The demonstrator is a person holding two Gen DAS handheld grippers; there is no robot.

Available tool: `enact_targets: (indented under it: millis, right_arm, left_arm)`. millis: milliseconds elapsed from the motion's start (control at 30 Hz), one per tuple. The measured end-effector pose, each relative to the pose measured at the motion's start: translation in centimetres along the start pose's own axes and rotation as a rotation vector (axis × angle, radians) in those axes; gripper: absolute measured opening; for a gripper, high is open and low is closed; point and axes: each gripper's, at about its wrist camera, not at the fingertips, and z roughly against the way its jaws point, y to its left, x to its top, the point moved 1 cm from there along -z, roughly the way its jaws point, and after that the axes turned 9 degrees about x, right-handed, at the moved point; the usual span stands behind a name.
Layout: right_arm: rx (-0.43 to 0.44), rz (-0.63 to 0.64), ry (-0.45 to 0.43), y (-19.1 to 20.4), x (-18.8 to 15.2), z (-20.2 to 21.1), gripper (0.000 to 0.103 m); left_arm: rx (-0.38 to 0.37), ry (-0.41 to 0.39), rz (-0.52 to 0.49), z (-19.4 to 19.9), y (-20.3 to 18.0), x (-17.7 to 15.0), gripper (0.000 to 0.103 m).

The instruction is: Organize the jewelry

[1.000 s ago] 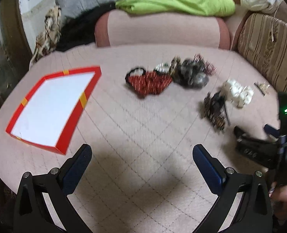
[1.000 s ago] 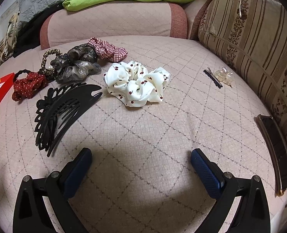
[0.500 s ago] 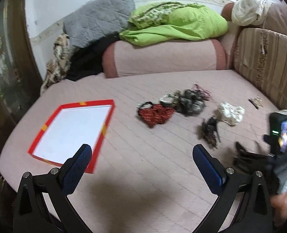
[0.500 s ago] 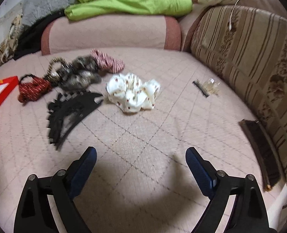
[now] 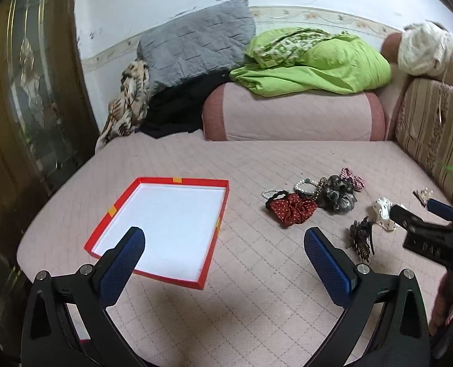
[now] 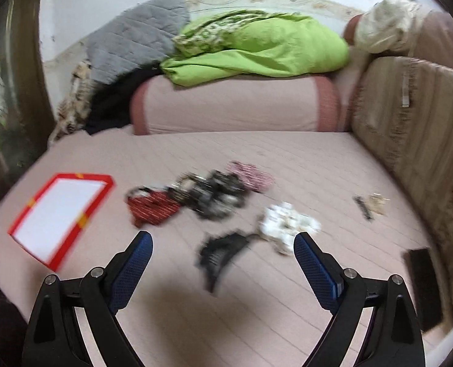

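Pink quilted sofa seat (image 5: 257, 159) underneath, both grippers hovering above it: left gripper (image 5: 225, 263) spread wide with nothing between its blue pads, right gripper (image 6: 223, 263) likewise released and empty. Just beyond, red-rimmed white tray (image 5: 177, 180) bare at the left; to its right, well apart, black hair claw (image 5: 361, 238), white dotted scrunchie (image 5: 382, 209), red dotted scrunchie (image 5: 290, 211), grey scrunchie (image 5: 336, 195), pearl bracelet (image 5: 303, 185) and checked pink scrunchie (image 5: 353, 180) clustered close together. Farther back, pink bolster (image 5: 293, 116) under a green blanket (image 5: 312, 64) and grey cushion (image 5: 196, 46).

Open quilt (image 5: 251, 263) between tray (image 5: 217, 214) and scrunchies (image 5: 290, 211)
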Motion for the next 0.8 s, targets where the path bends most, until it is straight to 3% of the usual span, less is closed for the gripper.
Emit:
enact_targets:
  millis: [233, 367, 600, 800]
  right_arm:
    - [0.062, -0.078, 0.079, -1.9, -0.2, -4.2, 0.092]
    - [0.072, -0.105, 0.111, -4.5, -0.6, -5.7, 0.092]
    - [0.147, -0.174, 0.174, -7.5, -0.7, -8.1, 0.089]
    - [0.178, -0.180, 0.229, -7.7, -1.5, -9.5, 0.087]
  left_arm:
    - [0.028, 0.093, 0.004, -2.8, 0.6, -0.2, 0.103]
    - [0.008, 0.167, -0.023, -5.7, -1.3, 0.3, 0.103]
    - [-0.116, 0.243, -0.097, -11.3, -7.0, 2.5, 0.103]
    - [-0.197, 0.393, -0.035, -18.5, -10.0, 2.4, 0.103]
